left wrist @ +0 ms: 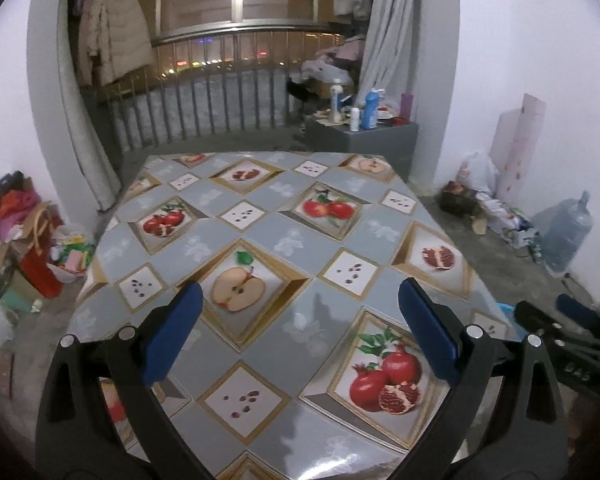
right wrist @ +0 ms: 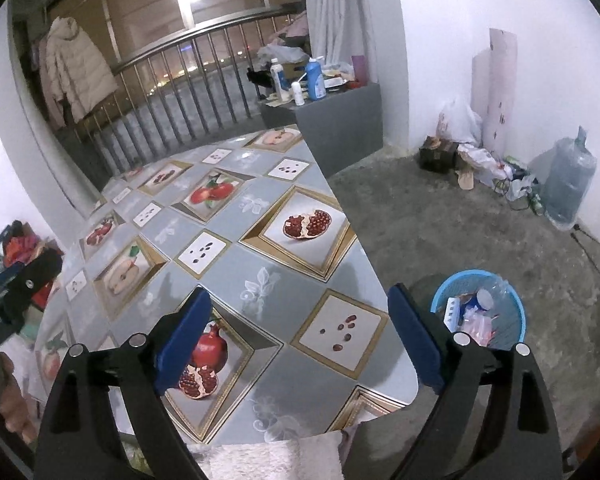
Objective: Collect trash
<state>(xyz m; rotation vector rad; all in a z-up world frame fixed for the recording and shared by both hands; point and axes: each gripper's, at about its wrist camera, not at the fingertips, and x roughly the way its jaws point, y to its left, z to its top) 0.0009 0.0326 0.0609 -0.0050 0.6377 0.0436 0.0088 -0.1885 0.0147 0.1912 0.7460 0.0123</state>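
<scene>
A table (left wrist: 260, 216) under a grey cloth printed with fruit pictures fills the left wrist view; I see no loose trash on it. My left gripper (left wrist: 298, 300) hangs open above its near half, blue pads wide apart, nothing between them. In the right wrist view my right gripper (right wrist: 300, 306) is open over the table's (right wrist: 260, 256) right front corner, holding nothing. A blue plastic basket (right wrist: 514, 322) stands on the floor right of the table, holding a clear bottle, wrappers and other trash. The right gripper shows at the right edge of the left wrist view (left wrist: 576, 312).
A grey cabinet (right wrist: 340, 120) with bottles stands beyond the table by a balcony railing (left wrist: 220, 92). Bags and a large water jug (right wrist: 570, 184) line the right wall. Boxes and bags (left wrist: 24, 240) pile on the floor at the left. A white towel (right wrist: 268, 460) lies at the near table edge.
</scene>
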